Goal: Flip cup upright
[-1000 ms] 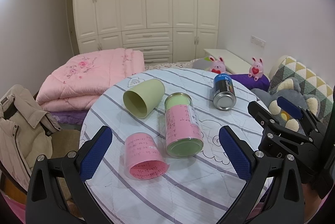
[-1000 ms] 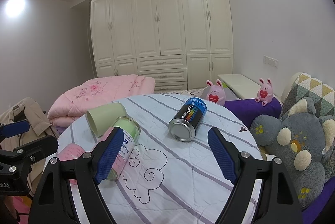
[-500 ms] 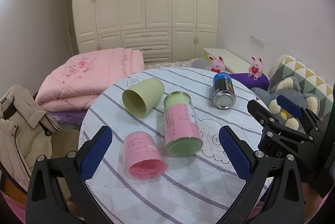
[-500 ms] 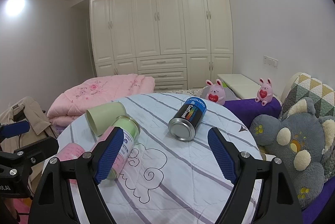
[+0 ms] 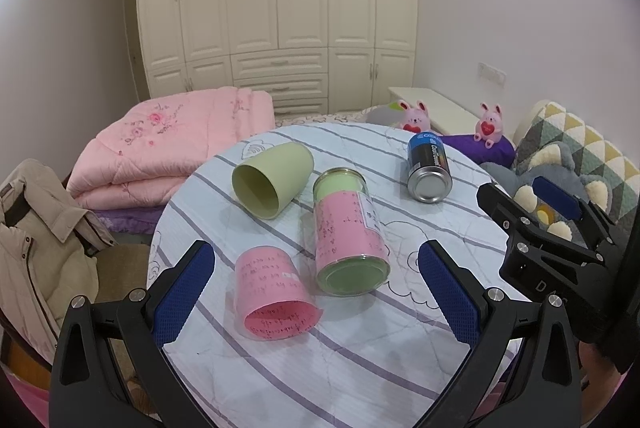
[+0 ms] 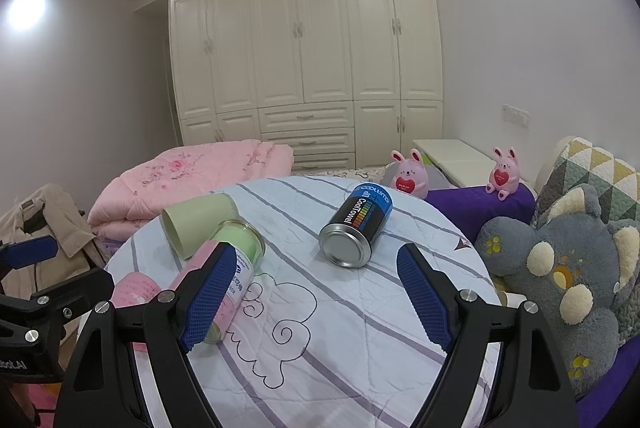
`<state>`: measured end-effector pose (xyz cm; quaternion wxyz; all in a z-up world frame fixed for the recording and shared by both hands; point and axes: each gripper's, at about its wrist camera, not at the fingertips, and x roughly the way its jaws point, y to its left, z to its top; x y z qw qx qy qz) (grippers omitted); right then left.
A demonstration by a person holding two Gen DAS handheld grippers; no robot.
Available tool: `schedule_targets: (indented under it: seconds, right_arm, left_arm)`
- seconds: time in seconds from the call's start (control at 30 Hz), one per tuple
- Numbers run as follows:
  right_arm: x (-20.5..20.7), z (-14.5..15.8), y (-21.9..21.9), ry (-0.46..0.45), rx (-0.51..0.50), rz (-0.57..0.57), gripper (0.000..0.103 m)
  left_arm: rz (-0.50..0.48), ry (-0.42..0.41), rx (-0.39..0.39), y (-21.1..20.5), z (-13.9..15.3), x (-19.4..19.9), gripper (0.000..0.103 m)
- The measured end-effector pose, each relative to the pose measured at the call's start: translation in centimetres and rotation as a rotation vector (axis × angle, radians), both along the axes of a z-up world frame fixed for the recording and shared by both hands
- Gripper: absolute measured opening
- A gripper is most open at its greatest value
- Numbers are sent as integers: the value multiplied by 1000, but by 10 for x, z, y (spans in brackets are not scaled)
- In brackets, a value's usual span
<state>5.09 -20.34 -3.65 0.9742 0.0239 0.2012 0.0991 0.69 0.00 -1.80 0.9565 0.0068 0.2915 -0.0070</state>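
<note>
So there's a round desk (image 5: 360,368) covered in a striped white quilted cloth with cloud doodles, and everything on it is lying on its side. The pale green plastic cup (image 5: 272,184) is tipped over toward the far left part of the desk, open mouth facing the left gripper (image 5: 316,292), just beside the glass jar with a pink paper wrap and green contents (image 5: 348,236) (can't tell if they actually touch). Nearer the edge sits a clear cup wrapped in pink handwritten paper (image 5: 272,296), also down on its side. Off to the right, well apart from the others, is a blue-and-black metal can (image 6: 356,228) with its silver bottom facing the cameras. Both grippers hover above the near edge of the desk holding nothing: the left one has its blue-padded jaws spread wide with the pink cup and jar framed between them, and the right gripper (image 6: 316,296) is spread wide too, lined up roughly toward the can. Behind the desk there's a folded pink quilt (image 5: 172,144) and a grey plush toy (image 6: 560,264) on the right.
</note>
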Motion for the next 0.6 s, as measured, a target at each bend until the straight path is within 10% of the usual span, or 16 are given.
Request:
schedule_targets:
  seconds: [0.6]
  right_arm:
    - [-3,1,-1,-1,0,-5,84]
  left_arm:
    - [-5,11,11,-6,-1,-3,103]
